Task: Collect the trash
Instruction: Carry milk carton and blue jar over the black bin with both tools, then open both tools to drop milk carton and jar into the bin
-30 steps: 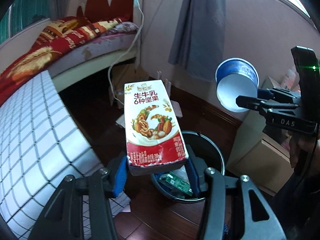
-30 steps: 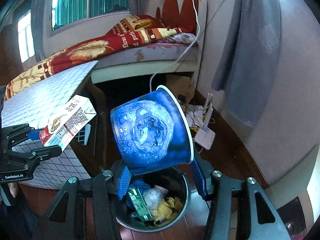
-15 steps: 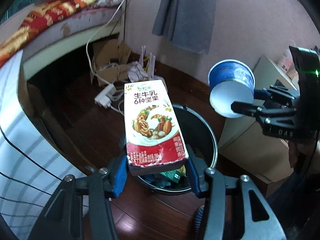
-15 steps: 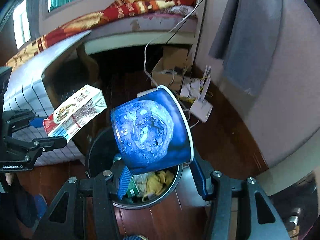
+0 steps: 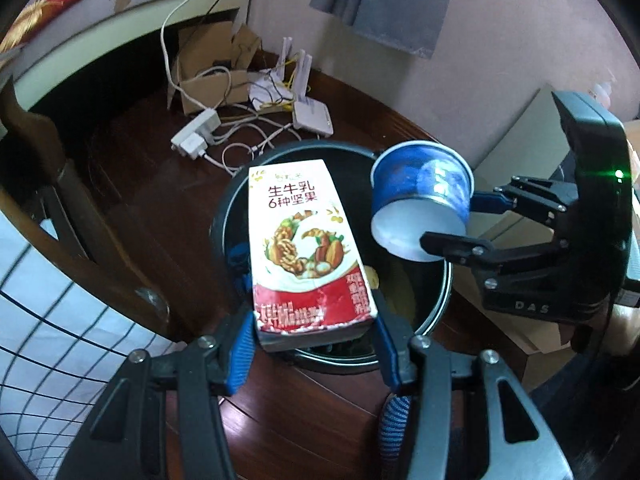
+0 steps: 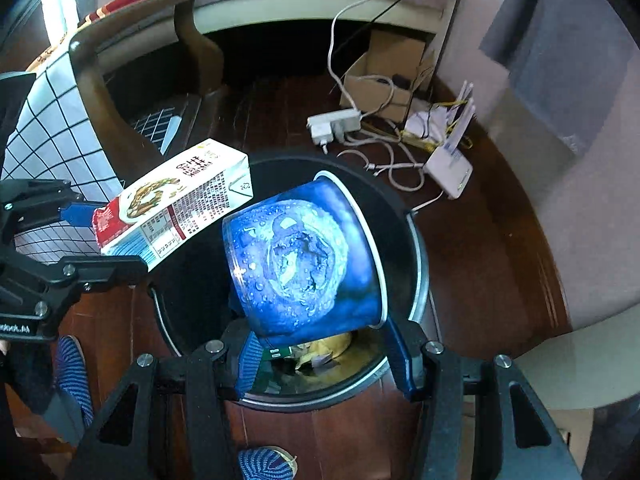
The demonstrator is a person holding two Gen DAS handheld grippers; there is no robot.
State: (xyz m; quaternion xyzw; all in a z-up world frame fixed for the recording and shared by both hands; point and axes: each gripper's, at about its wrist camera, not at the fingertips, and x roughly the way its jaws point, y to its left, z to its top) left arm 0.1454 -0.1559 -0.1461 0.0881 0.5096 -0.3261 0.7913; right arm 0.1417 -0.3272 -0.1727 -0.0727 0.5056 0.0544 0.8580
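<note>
My left gripper (image 5: 314, 336) is shut on a red and white milk carton (image 5: 304, 248) and holds it over the black trash bin (image 5: 438, 300). The carton also shows in the right wrist view (image 6: 176, 204), above the bin's left rim. My right gripper (image 6: 322, 344) is shut on a blue paper cup (image 6: 300, 256), tilted over the bin (image 6: 416, 256). The cup shows in the left wrist view (image 5: 424, 196), with its white base facing me. Trash lies in the bin's bottom (image 6: 324, 352).
A white power strip (image 5: 196, 136), tangled cables and a router (image 5: 312, 116) lie on the wooden floor beyond the bin. A cardboard box (image 5: 208, 76) stands near the bed. A checked cloth (image 5: 48, 328) and a wooden chair (image 5: 60, 208) are at the left.
Both grippers have tilted downward and moved in over the bin, carrying the carton and the cup. The bin now fills the middle of both views.
</note>
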